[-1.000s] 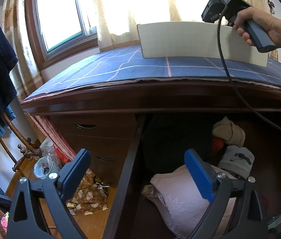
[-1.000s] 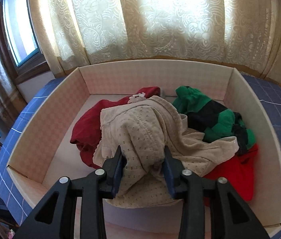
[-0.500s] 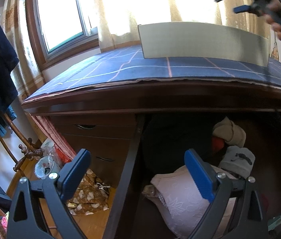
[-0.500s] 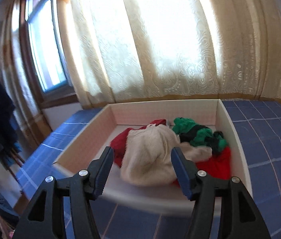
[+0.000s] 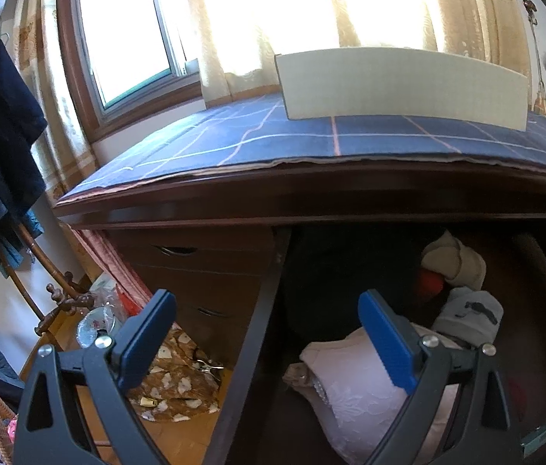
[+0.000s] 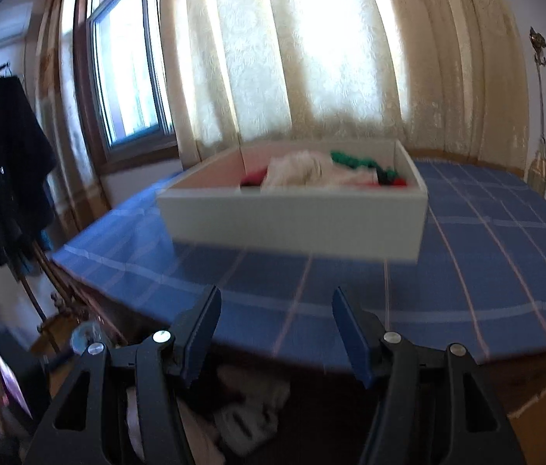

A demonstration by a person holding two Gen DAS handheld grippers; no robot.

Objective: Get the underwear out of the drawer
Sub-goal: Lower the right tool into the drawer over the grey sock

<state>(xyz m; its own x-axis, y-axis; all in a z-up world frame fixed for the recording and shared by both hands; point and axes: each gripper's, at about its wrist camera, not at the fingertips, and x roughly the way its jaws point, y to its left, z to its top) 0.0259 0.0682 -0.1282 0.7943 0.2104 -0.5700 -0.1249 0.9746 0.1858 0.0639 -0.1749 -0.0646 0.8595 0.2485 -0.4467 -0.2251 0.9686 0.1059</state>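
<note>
Step in hand: return trip to drawer (image 5: 257,333) for another garment.

Right tongs (image 6: 274,335): apart, empty.
Left tongs (image 5: 269,343): apart, empty, above drawer.

Underwear (image 5: 369,391): pale lace piece in open drawer, crumpled, long axis running near-right to far-left.

Next move: lower, clamp it.

Tabletop (image 6: 311,283): box (image 6: 292,221) with removed garments.

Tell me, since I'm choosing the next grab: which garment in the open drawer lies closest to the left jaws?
The white lacy garment, at the drawer's front, directly beneath the left gripper. The grey sock bundle and beige roll sit farther back.
</note>
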